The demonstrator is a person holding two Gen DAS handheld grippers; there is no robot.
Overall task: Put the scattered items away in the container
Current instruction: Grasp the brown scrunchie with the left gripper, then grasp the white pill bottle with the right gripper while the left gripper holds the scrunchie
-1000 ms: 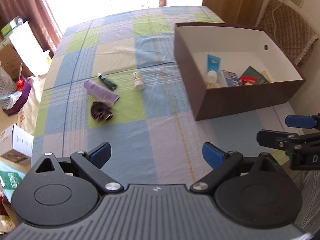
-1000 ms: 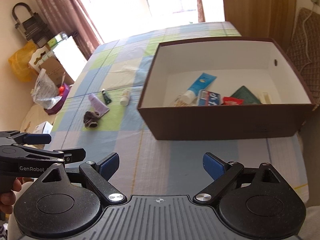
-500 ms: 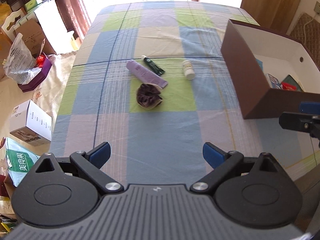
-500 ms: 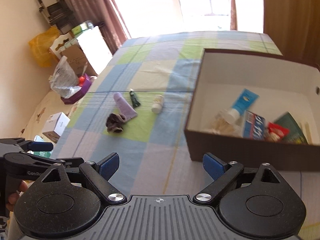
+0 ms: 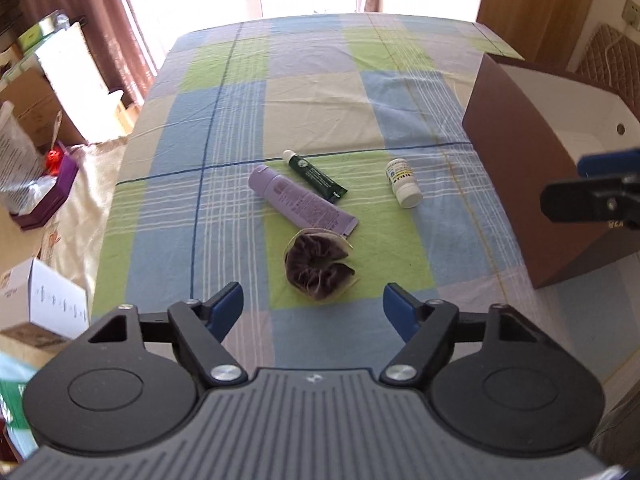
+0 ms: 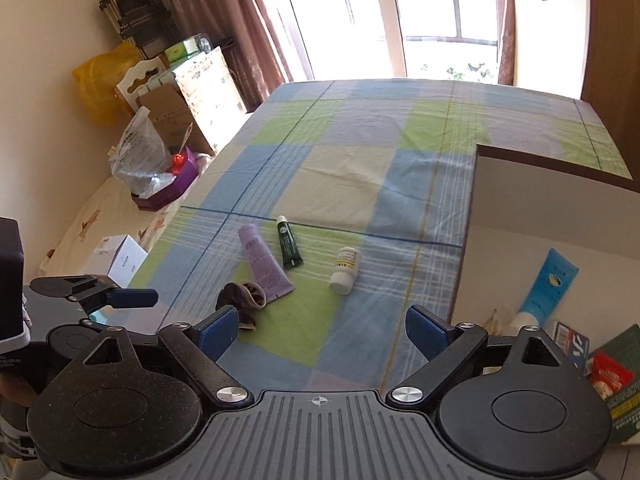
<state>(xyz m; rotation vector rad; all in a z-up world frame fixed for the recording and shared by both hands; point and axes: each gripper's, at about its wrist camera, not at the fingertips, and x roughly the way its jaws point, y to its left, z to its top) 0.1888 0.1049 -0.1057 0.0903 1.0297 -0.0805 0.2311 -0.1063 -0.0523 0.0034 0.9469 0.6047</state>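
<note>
Four loose items lie on the checked tablecloth: a dark brown scrunchie [image 5: 318,264], a lilac tube [image 5: 302,202], a slim dark green tube [image 5: 316,178] and a small white bottle [image 5: 404,188]. My left gripper [image 5: 314,310] is open just short of the scrunchie, holding nothing. The brown box [image 5: 532,184] with white inside stands at the right. My right gripper [image 6: 323,330] is open and empty, near the box's left wall [image 6: 552,208], with the scrunchie [image 6: 240,298] and white bottle [image 6: 346,270] ahead. A blue tube [image 6: 548,284] and small packets lie in the box.
Left of the table's edge the floor holds a white carton [image 5: 44,308], a purple box [image 6: 168,188], a plastic bag [image 6: 140,156] and cardboard boxes. A folded stepladder [image 6: 128,12] leans by the curtains. Bright windows are at the far end.
Both views have swung left, off the box and onto the scattered items. My left gripper has come closer to the scrunchie. Both grippers stay open.
</note>
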